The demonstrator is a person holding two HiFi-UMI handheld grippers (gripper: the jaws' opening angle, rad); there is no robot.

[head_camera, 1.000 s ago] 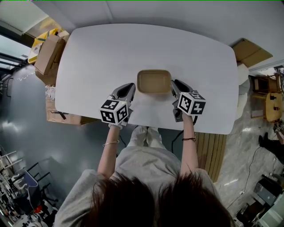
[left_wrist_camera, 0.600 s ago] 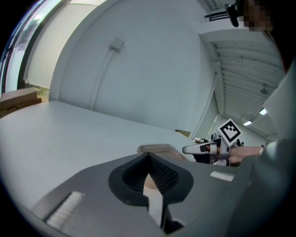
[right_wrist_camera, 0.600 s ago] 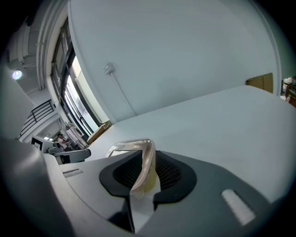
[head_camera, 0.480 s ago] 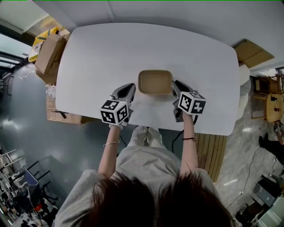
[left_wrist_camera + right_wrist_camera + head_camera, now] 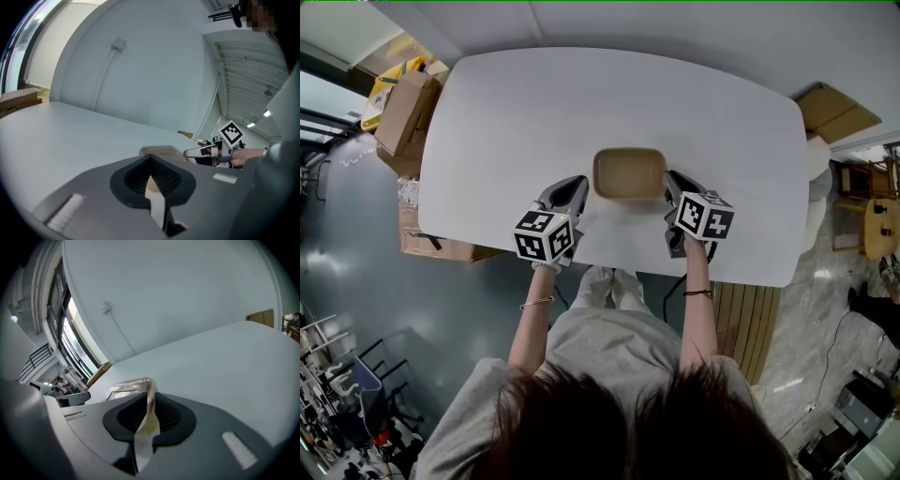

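The right claw point(image 5: 150, 401) pinches a tan tray's point(image 5: 628, 173) rim on the white surface point(image 5: 534, 103). The left claw point(image 5: 151, 164), pressed together, sits just beside it.

My right gripper point(image 5: 149, 422) has its dark ribbed fingers point(image 5: 171, 415) pinched together on the thin rim of a shallow tan rectangular tray point(image 5: 123, 389), over the white bench point(image 5: 211, 362).
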